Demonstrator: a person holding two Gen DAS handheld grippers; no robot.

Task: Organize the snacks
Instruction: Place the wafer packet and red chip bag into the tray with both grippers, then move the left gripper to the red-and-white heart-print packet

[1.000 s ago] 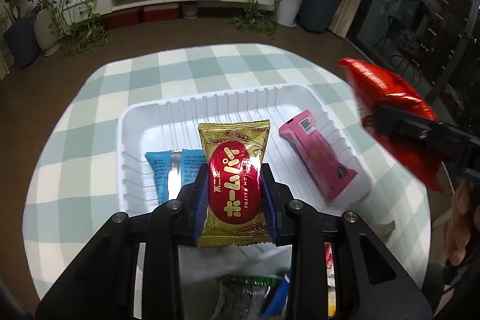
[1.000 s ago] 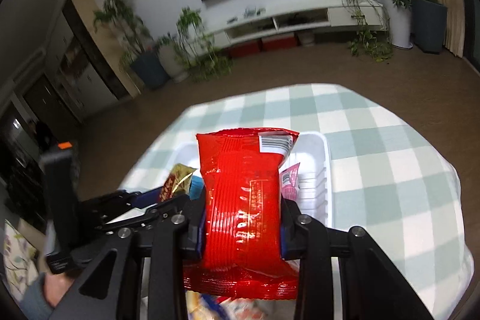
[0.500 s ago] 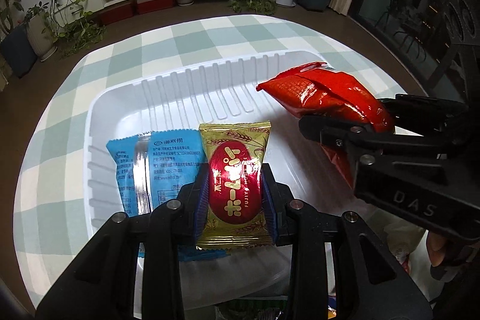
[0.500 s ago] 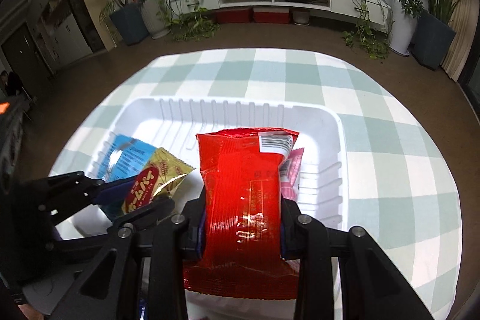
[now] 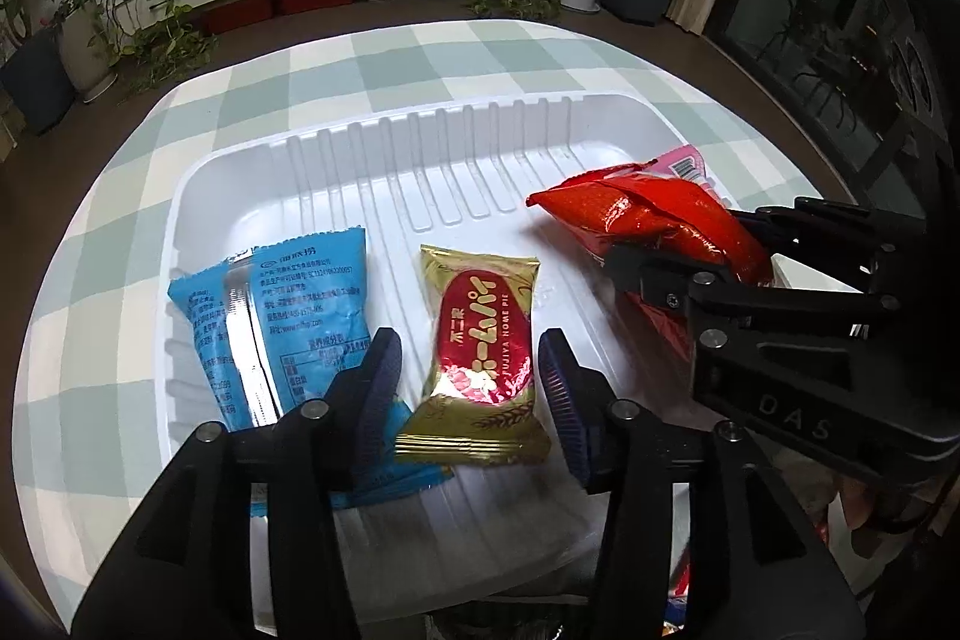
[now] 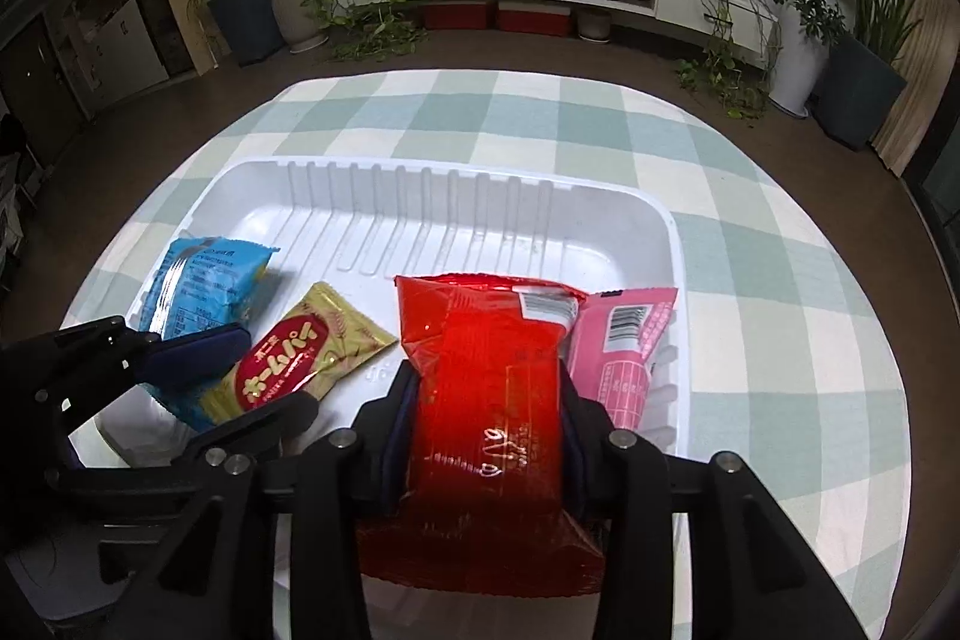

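The left gripper [image 5: 471, 382] has its jaws opening, the blue pads standing clear on either side of a gold snack packet with a red oval label [image 5: 477, 358]; a gap shows on both sides, so the packet lies free on the floor of the white ribbed tray [image 5: 420, 172]. Just to the left of those jaws, partly under the left finger, lies a blue snack packet [image 5: 270, 322] with its printed back up, also in the tray. To the right of the left gripper, the right gripper [image 5: 678, 256] comes in from the side with a red snack bag [image 5: 648, 214] between its fingers. In the right wrist view the right gripper [image 6: 486, 412] is likewise opening its jaws; the red snack bag [image 6: 486, 376] fills the space between the pads and looks to touch them on both sides, though how firmly they press cannot be told. The bag's far end reaches over the tray floor. Just right of the bag, partly beneath it, a pink snack packet [image 6: 624, 358] lies against the tray's right wall [image 6: 675, 250]. To the left, the gold packet [image 6: 300, 358] sits between the left gripper's fingers [image 6: 192, 346], with the blue packet [image 6: 198, 280] beyond. The tray rests on a green-and-white checked tablecloth [image 6: 750, 280].
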